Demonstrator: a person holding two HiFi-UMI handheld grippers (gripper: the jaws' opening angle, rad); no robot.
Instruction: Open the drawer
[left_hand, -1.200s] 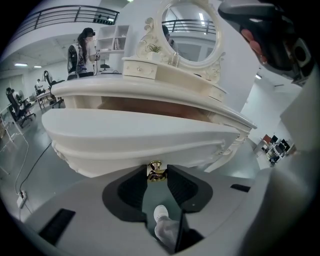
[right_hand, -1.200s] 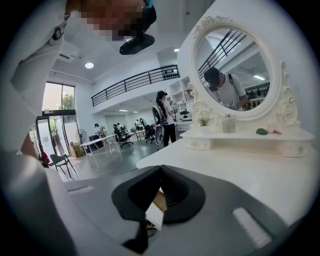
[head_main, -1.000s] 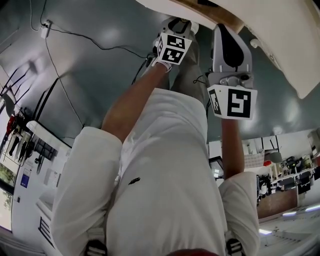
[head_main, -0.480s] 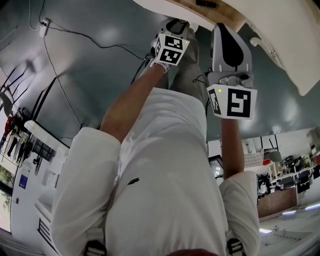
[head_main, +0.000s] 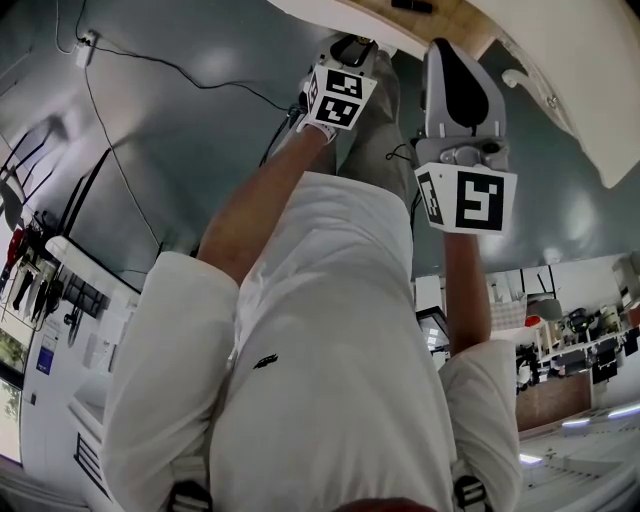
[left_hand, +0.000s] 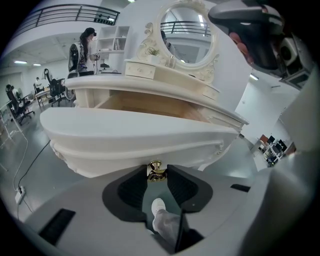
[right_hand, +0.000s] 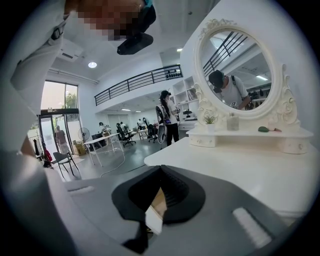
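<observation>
Room: workshop hall, white dressing table (left_hand: 150, 85).
Drawer (left_hand: 135, 132): pulled out from table front.
Left gripper (left_hand: 157, 176): clamped on brass knob (left_hand: 155, 167), seen only in its own view.
Right gripper (right_hand: 160, 172): at table edge, tips together, empty.

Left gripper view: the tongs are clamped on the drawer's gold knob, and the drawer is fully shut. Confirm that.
One point is wrong: the drawer is not shut. It stands pulled out, with its bare wooden inside showing behind the white front, as the left gripper view shows. The rest holds: the left tongs are clamped on the gold knob.
</observation>
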